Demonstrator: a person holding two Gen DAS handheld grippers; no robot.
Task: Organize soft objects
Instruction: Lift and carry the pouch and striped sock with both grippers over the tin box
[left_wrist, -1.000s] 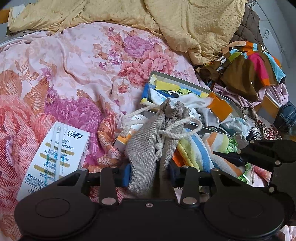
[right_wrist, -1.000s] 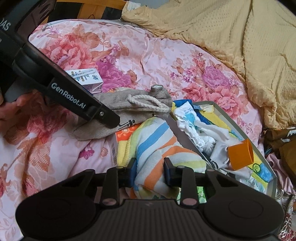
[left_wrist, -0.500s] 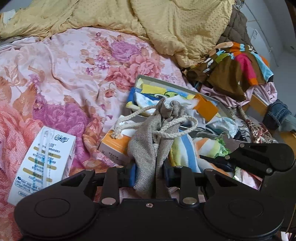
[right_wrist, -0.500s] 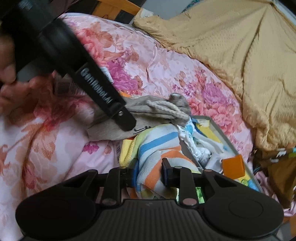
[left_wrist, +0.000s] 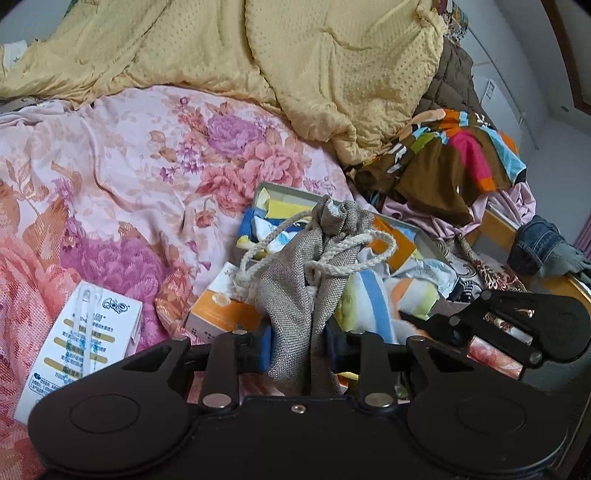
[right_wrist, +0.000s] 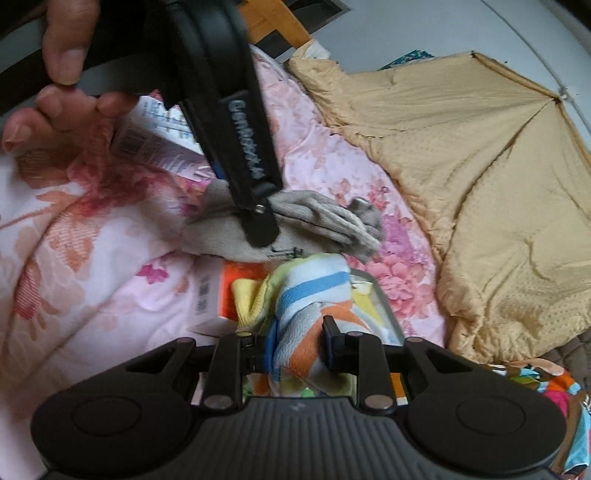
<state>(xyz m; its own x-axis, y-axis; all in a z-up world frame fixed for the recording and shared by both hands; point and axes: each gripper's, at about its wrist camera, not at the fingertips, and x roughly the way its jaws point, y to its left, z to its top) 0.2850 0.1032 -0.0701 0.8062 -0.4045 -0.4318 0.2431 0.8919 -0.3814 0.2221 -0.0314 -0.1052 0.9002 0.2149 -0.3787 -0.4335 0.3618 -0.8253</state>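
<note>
Grey pouch btwn left hand-held gripper jaws

Floral bedsheet, yellow quilt, pale wall, daylight.

You've got one grey drawstring pouch, one striped towel, two cartons, one yellow quilt, one tray.
</note>
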